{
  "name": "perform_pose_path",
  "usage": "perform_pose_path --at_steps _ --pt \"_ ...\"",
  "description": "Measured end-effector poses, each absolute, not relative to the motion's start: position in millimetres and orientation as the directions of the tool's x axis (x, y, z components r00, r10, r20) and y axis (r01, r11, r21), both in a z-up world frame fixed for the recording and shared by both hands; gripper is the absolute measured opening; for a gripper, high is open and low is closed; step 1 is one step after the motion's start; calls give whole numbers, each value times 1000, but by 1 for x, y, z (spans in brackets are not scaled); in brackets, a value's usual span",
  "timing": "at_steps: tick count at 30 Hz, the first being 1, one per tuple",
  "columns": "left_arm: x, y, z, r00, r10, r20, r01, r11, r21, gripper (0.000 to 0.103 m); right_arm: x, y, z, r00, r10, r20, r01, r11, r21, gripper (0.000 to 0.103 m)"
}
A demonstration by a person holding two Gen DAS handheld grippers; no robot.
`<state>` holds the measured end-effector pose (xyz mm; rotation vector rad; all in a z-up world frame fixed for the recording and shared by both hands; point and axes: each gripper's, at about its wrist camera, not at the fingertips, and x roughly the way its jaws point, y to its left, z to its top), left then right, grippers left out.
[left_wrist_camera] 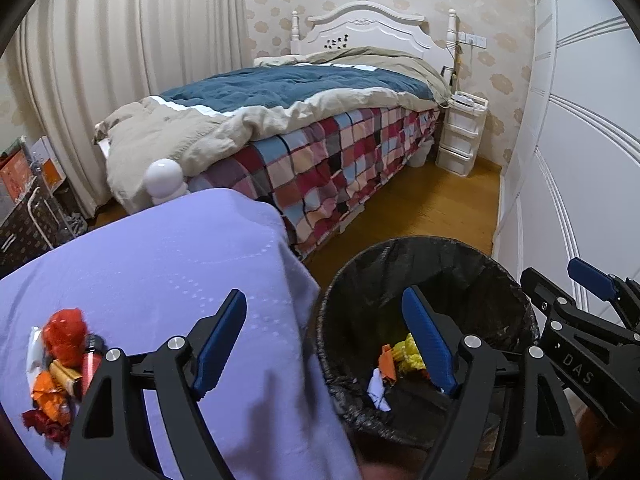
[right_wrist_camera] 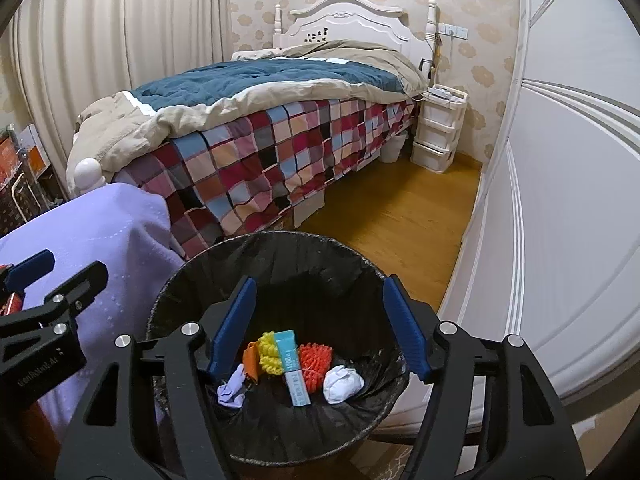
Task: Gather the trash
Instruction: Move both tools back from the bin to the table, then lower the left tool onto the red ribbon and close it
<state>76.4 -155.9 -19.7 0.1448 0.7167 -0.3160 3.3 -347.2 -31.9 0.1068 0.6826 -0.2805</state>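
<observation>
A bedroom is shown, with a bed [left_wrist_camera: 304, 120] at twelve o'clock and a worktop draped in a lilac cloth [left_wrist_camera: 160, 272] at nine o'clock. A round trash bin [right_wrist_camera: 360, 276] lined with a black bag stands on the floor beside the worktop, at about five o'clock in the left wrist view.

The trash still to be collected is seen as a pile of crumpled wrappers [left_wrist_camera: 60, 372], red, orange and white, lying on the cloth at eight o'clock. Other scraps already lie in the bin: a white paper ball [right_wrist_camera: 342, 384], a teal and white tube [right_wrist_camera: 294, 368], and red, yellow and purple pieces.

Several risks are judged likely. The loose cloth could be pinched along with a wrapper and dragged. Because the wrappers are tangled, one could be lifted and others scattered to the floor. A light wrapper could be dropped short of the bin rim.

The left hand-held gripper [left_wrist_camera: 326, 344] is held spread wide and empty, straddling the worktop edge and the bin rim, with the pile to its left. The right hand-held gripper [right_wrist_camera: 320, 332] is poised above the bin, fingers spread apart, nothing held.
</observation>
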Motion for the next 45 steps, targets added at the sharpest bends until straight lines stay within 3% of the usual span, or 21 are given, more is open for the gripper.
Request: perform_pose_path --at_steps 15,45 --pt "43 -79 -10 750 -107 -653 203 977 73 78 -8 -276 -24 762 -109 -639 156 988 17 68" --pt "7 96 -45 644 153 -749 -172 984 53 78 -19 -135 -34 717 126 -685 -158 987 16 68"
